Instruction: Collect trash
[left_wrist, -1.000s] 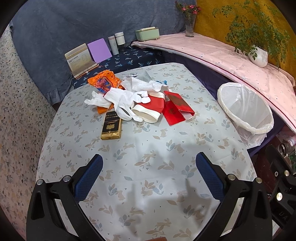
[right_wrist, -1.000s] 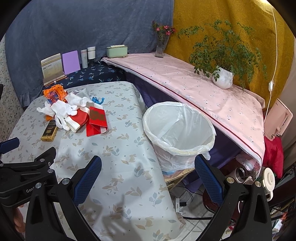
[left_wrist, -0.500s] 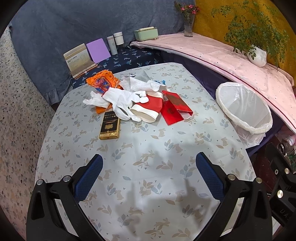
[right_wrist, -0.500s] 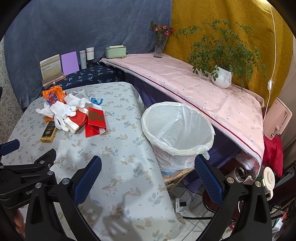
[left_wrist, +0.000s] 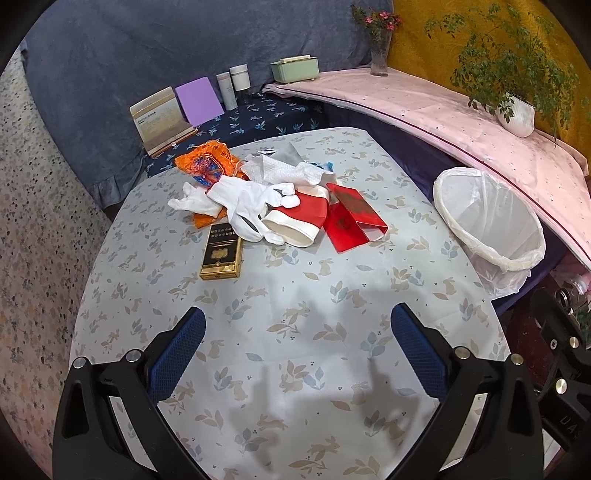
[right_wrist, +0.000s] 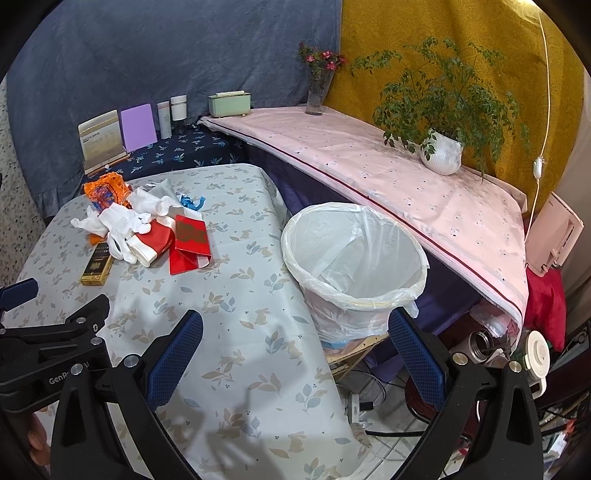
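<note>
Broadly, the surface (left_wrist: 295, 332) with its leaf-and-rabbit cloth fills my left view. Off its right edge stands the bin (left_wrist: 487, 225) lined with a white bag (right_wrist: 354, 258), mouth open; from the right view I see nothing inside it. A pink-covered shelf (right_wrist: 369, 162) runs behind the bin, carrying a potted plant (right_wrist: 441, 151) and a flower vase (right_wrist: 317, 92).

All the trash sits clustered toward the far left part of the surface, well apart from both claws. Largest first: red folded packet (left_wrist: 351, 218), on the pile's right side; red-and-white paper cup (left_wrist: 299, 221) on its side, touching that packet; white gloves (left_wrist: 240, 201) draped over the cup's left; white tissue (left_wrist: 280, 171) behind them; orange wrapper (left_wrist: 207, 164) at the far edge; black-and-gold cigarette box (left_wrist: 221, 253) lying flat, nearest me, just beside the gloves.

Left claw (left_wrist: 295, 354): fingers spread wide, nothing between them, over the near part of the surface. Right claw (right_wrist: 295, 356): also spread wide and holding nothing, over the surface's right edge near the bin.
</note>
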